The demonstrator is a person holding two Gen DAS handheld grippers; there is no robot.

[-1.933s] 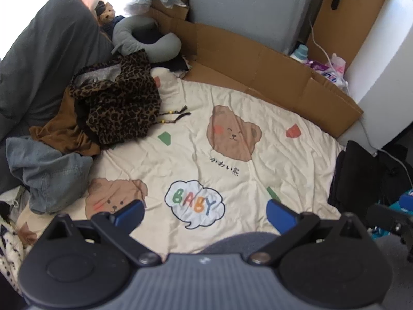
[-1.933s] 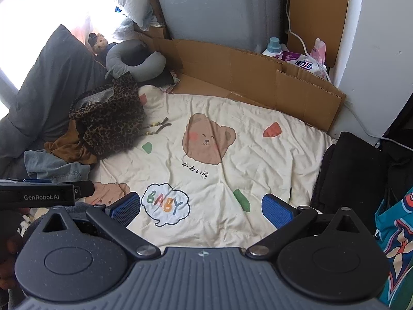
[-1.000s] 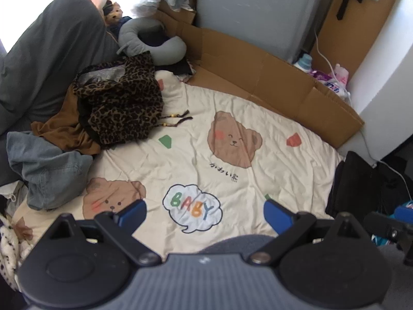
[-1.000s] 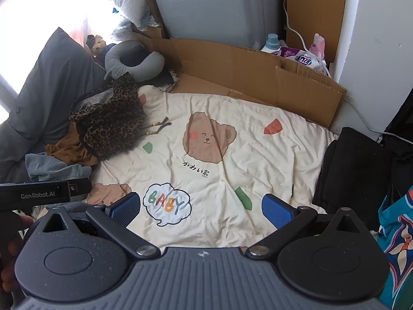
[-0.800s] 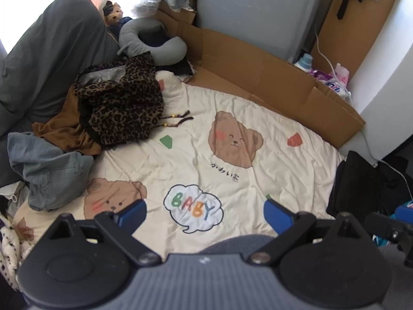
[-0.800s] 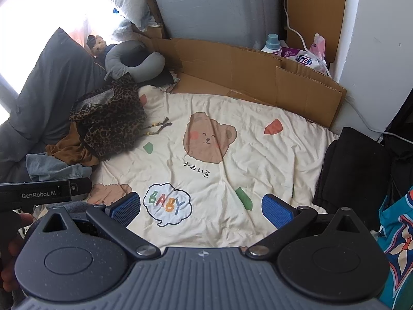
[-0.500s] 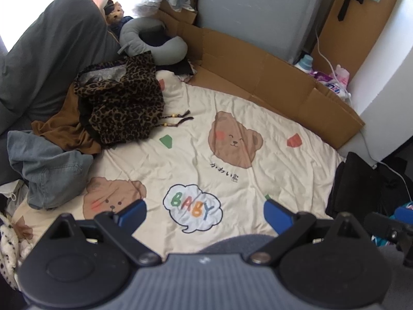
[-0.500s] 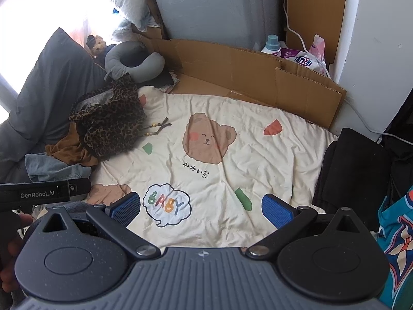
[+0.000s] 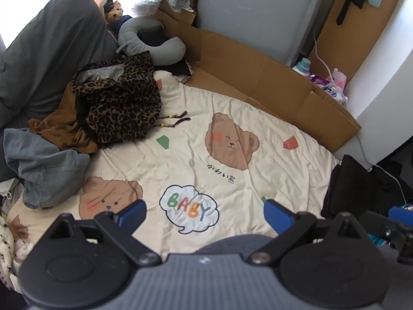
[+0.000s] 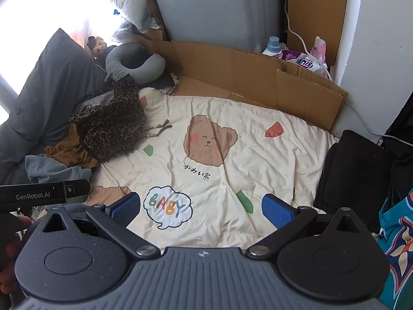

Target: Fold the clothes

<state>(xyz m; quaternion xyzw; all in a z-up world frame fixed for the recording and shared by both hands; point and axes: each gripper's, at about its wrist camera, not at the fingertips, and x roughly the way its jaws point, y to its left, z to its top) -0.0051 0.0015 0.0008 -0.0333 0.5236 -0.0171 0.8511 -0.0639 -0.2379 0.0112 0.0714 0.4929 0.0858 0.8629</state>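
Note:
A heap of clothes lies at the left of a cream bear-print blanket (image 9: 232, 180): a leopard-print garment (image 9: 121, 108) on top, a brown garment (image 9: 62, 126) under it, and blue denim (image 9: 44, 165) nearest me. The right wrist view shows the same leopard-print garment (image 10: 111, 126) and denim (image 10: 54, 170). My left gripper (image 9: 205, 213) hovers open above the blanket's near edge, nothing between its blue pads. My right gripper (image 10: 201, 208) is open too, well clear of the heap. A folded black garment (image 10: 353, 170) lies at the blanket's right edge.
Flattened cardboard (image 9: 258, 77) lines the far side in front of a grey panel (image 9: 258, 13). A grey pillow (image 9: 46, 51) and a neck pillow (image 9: 152, 46) sit at the back left. Bottles and packets (image 10: 296, 54) stand by the white wall. A colourful bag (image 10: 397, 245) is at the right.
The left gripper's view has drifted slightly, then settled. The right gripper has stayed almost still. Both remain open and no garment has moved.

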